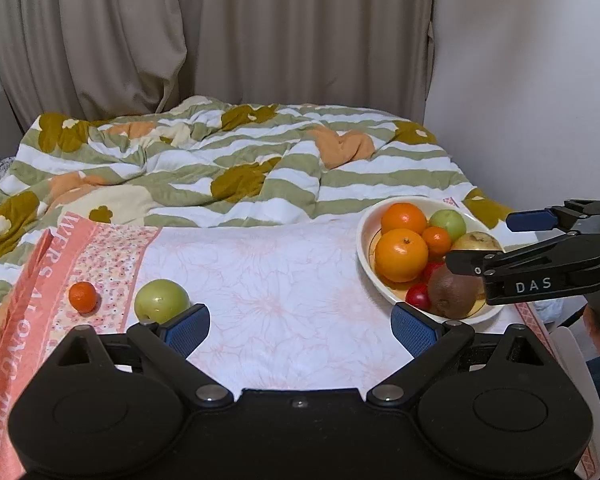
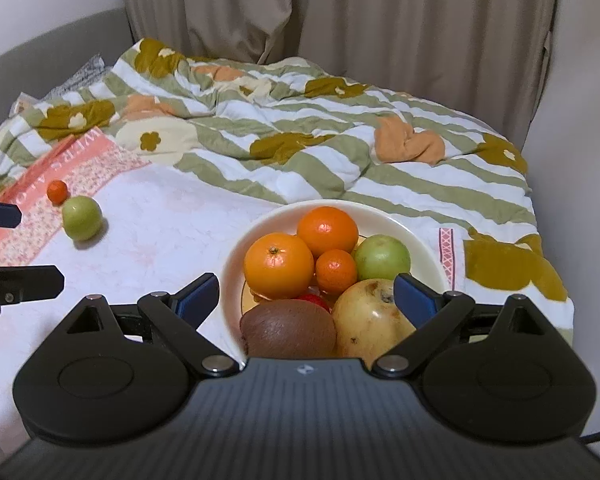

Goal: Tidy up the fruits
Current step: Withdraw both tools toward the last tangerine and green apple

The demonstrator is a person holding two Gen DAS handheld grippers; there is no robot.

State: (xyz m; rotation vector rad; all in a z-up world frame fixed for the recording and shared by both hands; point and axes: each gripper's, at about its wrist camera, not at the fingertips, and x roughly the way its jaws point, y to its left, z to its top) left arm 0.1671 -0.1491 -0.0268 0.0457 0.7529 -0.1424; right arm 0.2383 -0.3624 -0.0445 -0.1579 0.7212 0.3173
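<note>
A shallow cream ceramic bowl (image 2: 424,236) sits on a white bedsheet with a faint pink flower print (image 1: 284,280), at the near right part of the bed. In the bowl lie two large oranges (image 2: 279,265), a small mandarin (image 2: 336,271), a green apple (image 2: 382,257), a pale yellow pear with brown spots (image 2: 370,320), a fuzzy brown kiwi (image 2: 288,329) and some small red fruits (image 1: 419,296), partly hidden among the others.

The right tongs (image 2: 306,298) hang over the near edge of the bowl with the blue pads spread wide; the kiwi and pear lie between them, and neither pad presses on a fruit.

The left tongs (image 1: 300,330) are also spread wide and hold nothing, over bare sheet. Just beyond the left pad (image 1: 188,330) a second green apple (image 1: 162,300) rests on the sheet, and beside it a second small mandarin (image 1: 83,297) lies on the sheet's pink flowered border (image 1: 112,256), well apart from the bowl.

A rumpled green-and-white striped quilt with flower shapes (image 1: 228,160) covers the far part of the bed, before beige curtains (image 1: 260,32).
</note>
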